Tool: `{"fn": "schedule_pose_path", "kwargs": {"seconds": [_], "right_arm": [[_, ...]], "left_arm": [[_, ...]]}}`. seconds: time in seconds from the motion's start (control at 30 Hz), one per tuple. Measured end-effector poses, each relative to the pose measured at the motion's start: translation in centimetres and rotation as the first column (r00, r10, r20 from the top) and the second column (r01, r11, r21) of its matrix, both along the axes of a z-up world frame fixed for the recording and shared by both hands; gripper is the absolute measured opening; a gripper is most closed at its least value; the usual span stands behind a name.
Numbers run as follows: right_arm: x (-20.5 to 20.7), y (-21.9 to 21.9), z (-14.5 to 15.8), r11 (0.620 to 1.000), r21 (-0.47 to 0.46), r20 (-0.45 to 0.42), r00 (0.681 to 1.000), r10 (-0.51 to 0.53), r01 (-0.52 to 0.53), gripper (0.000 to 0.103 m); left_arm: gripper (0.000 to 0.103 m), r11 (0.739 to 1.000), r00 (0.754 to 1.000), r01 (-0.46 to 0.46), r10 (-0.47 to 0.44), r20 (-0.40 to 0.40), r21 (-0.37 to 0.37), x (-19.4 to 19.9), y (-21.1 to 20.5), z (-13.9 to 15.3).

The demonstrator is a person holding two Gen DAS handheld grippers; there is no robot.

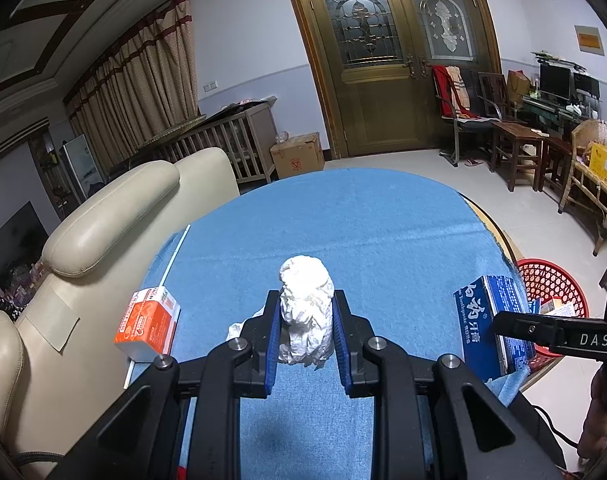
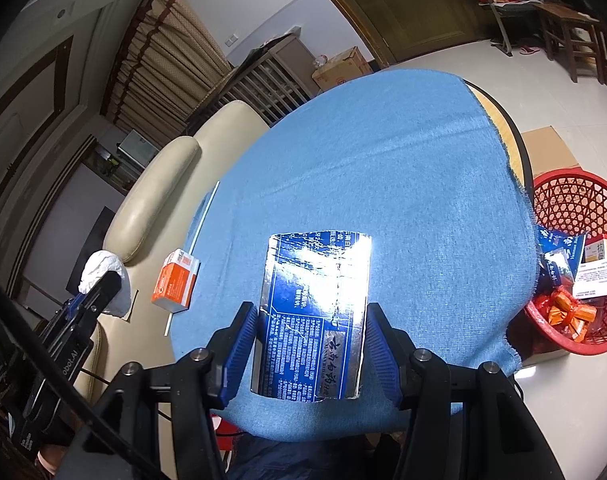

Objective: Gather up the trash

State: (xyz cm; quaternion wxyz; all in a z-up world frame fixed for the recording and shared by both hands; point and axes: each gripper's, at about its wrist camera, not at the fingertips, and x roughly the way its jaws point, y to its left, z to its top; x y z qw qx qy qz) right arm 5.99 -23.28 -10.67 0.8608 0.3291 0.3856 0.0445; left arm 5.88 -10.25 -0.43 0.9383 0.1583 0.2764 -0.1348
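My left gripper (image 1: 306,308) is shut on a crumpled white tissue (image 1: 305,300), held upright between its blue pads over the blue tablecloth (image 1: 363,220). My right gripper (image 2: 311,314) is shut on a flattened, shiny blue toothpaste box (image 2: 315,312) above the cloth (image 2: 383,152). The right wrist view shows the left gripper (image 2: 99,292) with the tissue (image 2: 101,270) at the table's left edge. In the left wrist view the blue box (image 1: 487,316) and right gripper (image 1: 503,322) are at the right. An orange and white box (image 1: 149,322) (image 2: 175,284) lies near the left edge.
A red mesh basket (image 2: 575,200) (image 1: 551,276) with several pieces of trash stands on the floor right of the table, on flat cardboard (image 2: 551,148). A thin white straw (image 2: 201,224) lies by the orange box. A cream sofa (image 1: 103,232) adjoins the table's left side.
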Motion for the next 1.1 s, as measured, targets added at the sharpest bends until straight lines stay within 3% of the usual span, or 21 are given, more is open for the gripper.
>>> {"fn": "schedule_pose_path", "kwargs": {"seconds": [1.1], "right_arm": [[-0.33,-0.19,0.01,1.0,0.012,-0.001,1.0,-0.006,0.006,0.058]], "left_arm": [[0.026,1.0,1.0,0.002,-0.002,-0.019,-0.004,0.85,0.22,-0.26]]}}
